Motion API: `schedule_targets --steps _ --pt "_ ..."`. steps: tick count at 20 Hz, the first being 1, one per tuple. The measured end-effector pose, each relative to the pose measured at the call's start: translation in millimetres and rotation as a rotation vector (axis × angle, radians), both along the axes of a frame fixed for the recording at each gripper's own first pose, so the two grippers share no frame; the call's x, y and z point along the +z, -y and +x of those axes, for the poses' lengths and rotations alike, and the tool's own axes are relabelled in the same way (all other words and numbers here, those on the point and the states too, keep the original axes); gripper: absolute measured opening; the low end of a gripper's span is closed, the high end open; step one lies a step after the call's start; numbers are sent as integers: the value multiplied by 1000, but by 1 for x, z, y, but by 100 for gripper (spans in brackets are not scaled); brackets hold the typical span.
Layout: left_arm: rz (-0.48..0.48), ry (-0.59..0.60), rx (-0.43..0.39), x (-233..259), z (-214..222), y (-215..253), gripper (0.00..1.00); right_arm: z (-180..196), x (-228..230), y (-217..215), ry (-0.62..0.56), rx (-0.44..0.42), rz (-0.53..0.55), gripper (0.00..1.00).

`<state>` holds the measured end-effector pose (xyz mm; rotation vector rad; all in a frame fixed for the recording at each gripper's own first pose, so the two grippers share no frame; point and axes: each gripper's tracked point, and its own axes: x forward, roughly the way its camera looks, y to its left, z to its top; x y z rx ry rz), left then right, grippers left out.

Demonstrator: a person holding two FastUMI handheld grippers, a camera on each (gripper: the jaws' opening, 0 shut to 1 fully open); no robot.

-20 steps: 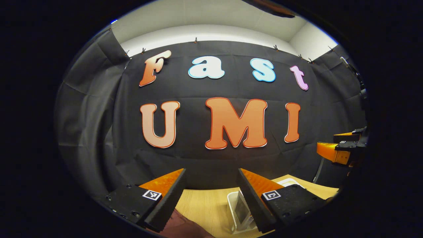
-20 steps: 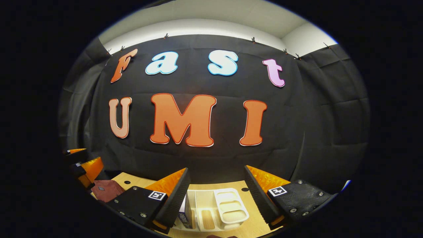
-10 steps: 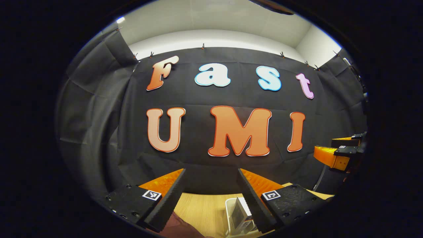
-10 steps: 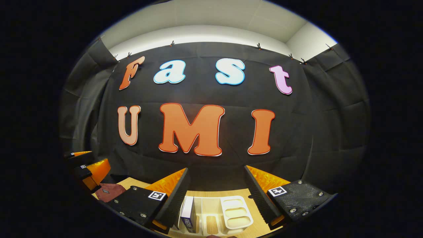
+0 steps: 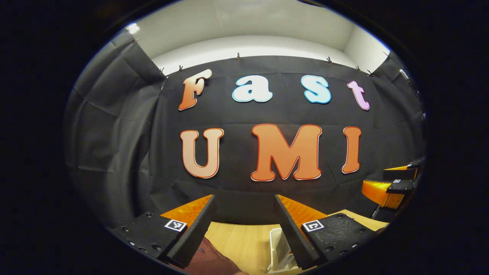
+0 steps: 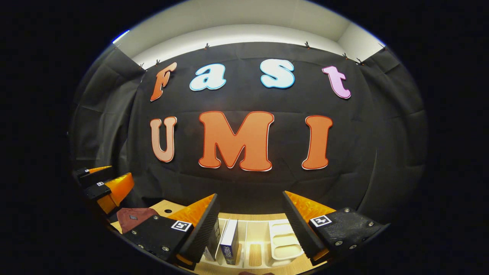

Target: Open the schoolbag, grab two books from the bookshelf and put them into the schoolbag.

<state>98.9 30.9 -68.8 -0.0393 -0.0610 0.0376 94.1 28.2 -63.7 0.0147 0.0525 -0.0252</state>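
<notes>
In the left gripper view, the left gripper [image 5: 244, 225] is hovering wide open and empty above the wooden table [image 5: 240, 238]; the maroon schoolbag [image 5: 208, 259] is lying just below its left finger, left of the white bookshelf [image 5: 276, 248]

In the right gripper view, the right gripper [image 6: 250, 225] is gaping empty too, pointing straight over the bookshelf [image 6: 280, 238], where an upright book [image 6: 230, 241] is standing on end; the schoolbag [image 6: 131, 217] is sitting well left of the bookshelf, so I'd judge the left gripper nearer for opening it

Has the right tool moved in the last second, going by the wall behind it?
Yes. In the right gripper view the wall cloth slid rightward, so the right tool swung left; the books are nearer centre.
</notes>
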Motion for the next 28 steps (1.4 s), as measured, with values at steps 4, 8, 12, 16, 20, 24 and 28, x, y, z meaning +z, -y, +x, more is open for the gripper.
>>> schedule_targets --steps 4,8,12,16,20,24,28 --pt "28 -33 1 -15 1 -9 94 -3 -7 -2 -16 3 0 97" --pt "117 -89 -10 -44 -1 -17 94 -4 -11 0 -29 -4 4 96" --pt "210 -173 -57 -84 -8 -14 96 -1 -16 2 -41 -15 -7 96" --pt "308 -282 -95 -141 -18 -11 96 1 -24 3 -57 -24 -16 96" --pt "508 -393 -153 -201 -31 -9 96 0 -35 6 -85 -32 -16 96" --pt "692 -475 -208 -251 -45 -5 96 -1 -40 13 -93 -47 -21 97" --pt "792 -574 -245 -297 -69 -7 96 -3 -46 20 -106 -67 -21 96"
